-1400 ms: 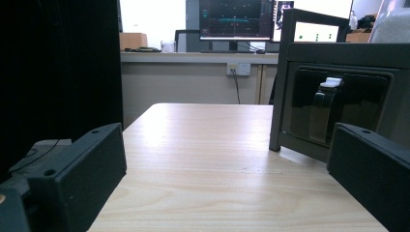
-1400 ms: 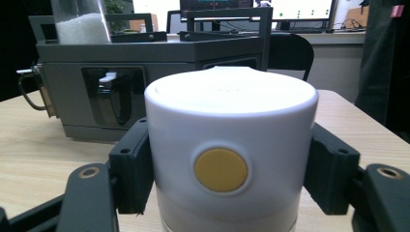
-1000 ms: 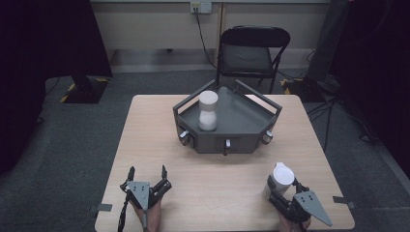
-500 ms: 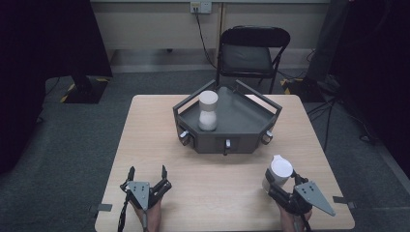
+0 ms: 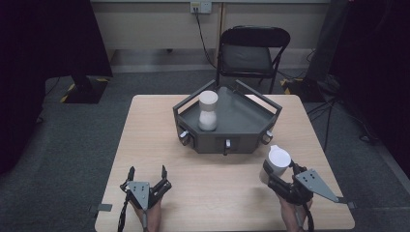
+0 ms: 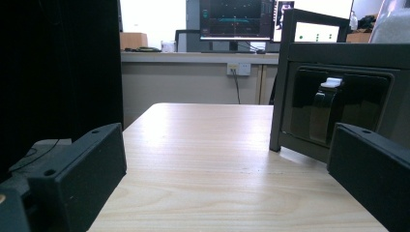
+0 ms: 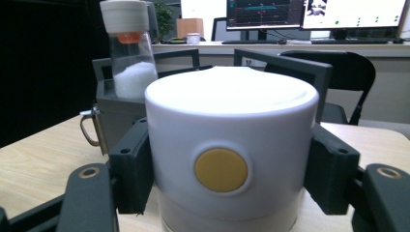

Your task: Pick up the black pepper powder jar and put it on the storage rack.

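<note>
A white-capped container with a round yellow dot on its cap is clamped upright in my right gripper near the table's right front; the black jaws press on both sides of the cap. A second jar with a white cap, an orange collar and white grains inside stands in the grey tray at the table's far middle, and shows as the jar beyond my held one. My left gripper rests open near the front left, with nothing between its jaws.
The tray's wall with a latch stands close on the right in the left gripper view. A black folding chair stands behind the table. Bare wooden tabletop lies between the grippers.
My right gripper, with the white-capped container in it, has shifted slightly up in the high view. The left gripper has stayed put.
</note>
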Action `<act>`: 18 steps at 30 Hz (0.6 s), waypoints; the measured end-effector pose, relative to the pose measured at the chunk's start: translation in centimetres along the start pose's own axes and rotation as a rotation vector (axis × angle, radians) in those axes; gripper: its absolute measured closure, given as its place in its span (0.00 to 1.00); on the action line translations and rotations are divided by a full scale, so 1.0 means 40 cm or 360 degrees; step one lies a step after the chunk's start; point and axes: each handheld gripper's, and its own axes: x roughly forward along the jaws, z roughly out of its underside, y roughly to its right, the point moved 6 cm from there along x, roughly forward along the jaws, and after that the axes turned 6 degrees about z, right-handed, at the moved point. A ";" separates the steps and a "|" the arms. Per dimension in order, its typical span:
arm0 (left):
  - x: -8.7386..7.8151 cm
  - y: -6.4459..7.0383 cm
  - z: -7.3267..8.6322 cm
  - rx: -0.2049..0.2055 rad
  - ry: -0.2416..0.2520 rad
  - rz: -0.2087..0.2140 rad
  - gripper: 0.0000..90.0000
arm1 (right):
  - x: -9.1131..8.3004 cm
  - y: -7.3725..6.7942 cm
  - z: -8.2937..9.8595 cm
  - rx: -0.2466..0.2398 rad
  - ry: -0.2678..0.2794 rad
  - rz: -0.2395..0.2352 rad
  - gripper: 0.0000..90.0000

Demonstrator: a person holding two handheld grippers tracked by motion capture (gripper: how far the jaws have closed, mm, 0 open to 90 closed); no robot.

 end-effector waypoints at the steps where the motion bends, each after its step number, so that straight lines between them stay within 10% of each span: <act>1: 0.000 0.000 0.000 0.0000 0.0000 0.0000 0.00 | 0.004 0.000 -0.005 0.0001 0.0007 -0.0007 0.34; 18: 0.000 0.000 0.000 0.0000 0.0000 -0.0001 0.00 | 0.112 0.008 -0.122 -0.0028 0.0055 -0.0123 0.34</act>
